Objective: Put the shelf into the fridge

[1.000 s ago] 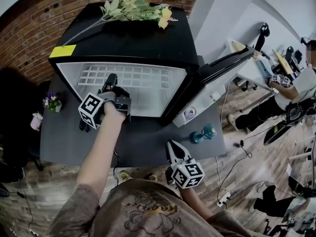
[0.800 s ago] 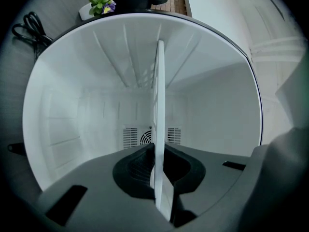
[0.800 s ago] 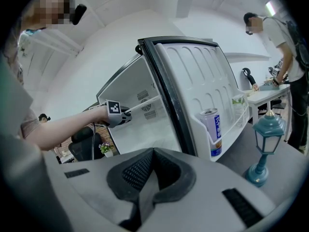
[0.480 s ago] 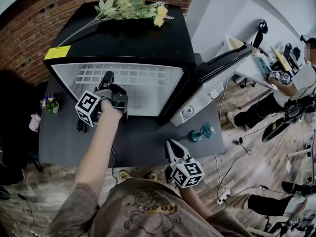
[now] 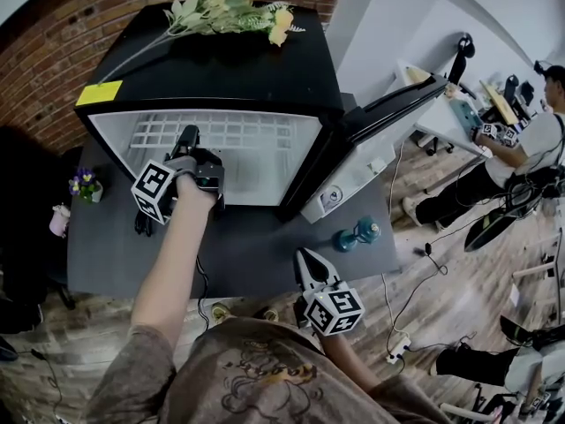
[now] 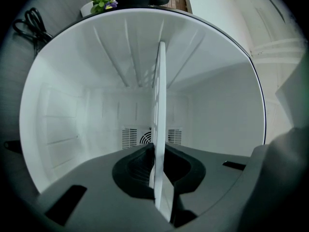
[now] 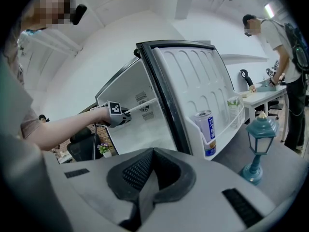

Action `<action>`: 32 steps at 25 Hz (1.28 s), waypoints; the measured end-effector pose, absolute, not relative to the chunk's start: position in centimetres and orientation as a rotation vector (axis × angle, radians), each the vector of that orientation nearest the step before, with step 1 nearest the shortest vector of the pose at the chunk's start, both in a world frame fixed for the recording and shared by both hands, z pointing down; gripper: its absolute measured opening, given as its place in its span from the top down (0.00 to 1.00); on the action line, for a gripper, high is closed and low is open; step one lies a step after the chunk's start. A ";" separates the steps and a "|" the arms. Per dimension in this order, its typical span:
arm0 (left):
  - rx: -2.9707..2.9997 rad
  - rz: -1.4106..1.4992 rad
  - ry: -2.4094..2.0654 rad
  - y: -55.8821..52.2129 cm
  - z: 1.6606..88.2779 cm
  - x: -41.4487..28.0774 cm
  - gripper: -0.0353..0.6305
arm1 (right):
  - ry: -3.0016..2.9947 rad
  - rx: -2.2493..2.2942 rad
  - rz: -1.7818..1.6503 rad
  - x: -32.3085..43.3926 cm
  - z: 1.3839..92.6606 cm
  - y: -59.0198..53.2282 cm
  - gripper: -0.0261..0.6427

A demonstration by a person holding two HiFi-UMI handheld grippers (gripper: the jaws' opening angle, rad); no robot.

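Observation:
The black fridge (image 5: 221,69) stands open on the dark table, its white inside facing me. A white wire shelf (image 5: 231,134) lies flat inside the cavity. My left gripper (image 5: 187,138) reaches into the opening and is shut on the shelf's front edge. In the left gripper view the shelf (image 6: 158,95) shows edge-on, clamped between the jaws of the left gripper (image 6: 157,178), and runs toward the back vent. My right gripper (image 5: 306,268) hangs near my body, away from the fridge. Its jaws (image 7: 145,197) are shut with nothing between them.
The fridge door (image 5: 380,140) swings open to the right, with a can (image 7: 207,127) in its rack. A teal lantern (image 5: 357,234) stands on the table (image 5: 256,263). Flowers (image 5: 229,7) lie on the fridge top, and a small potted plant (image 5: 84,184) sits at the left. People work at the far right.
The left gripper and the shelf have edged a little further into the fridge. The right gripper has stayed where it was.

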State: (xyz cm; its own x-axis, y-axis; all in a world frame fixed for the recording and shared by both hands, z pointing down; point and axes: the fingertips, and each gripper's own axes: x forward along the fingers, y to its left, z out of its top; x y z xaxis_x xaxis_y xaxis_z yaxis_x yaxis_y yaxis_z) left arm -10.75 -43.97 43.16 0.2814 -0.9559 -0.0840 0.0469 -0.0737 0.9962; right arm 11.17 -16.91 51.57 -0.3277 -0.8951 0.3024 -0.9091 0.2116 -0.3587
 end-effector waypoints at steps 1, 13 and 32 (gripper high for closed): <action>1.362 -1.069 -0.933 -44.0 43.2 -10.7 0.87 | -2.421 1.808 0.750 11.3 51.6 -16.8 0.97; 1.373 -1.038 -0.888 -40.7 43.2 -10.4 0.87 | -2.451 1.789 0.751 11.0 51.4 -16.5 0.97; 1.304 -1.130 -0.954 -26.6 43.9 -17.1 0.87 | -2.637 1.466 0.753 7.2 51.3 -16.0 0.97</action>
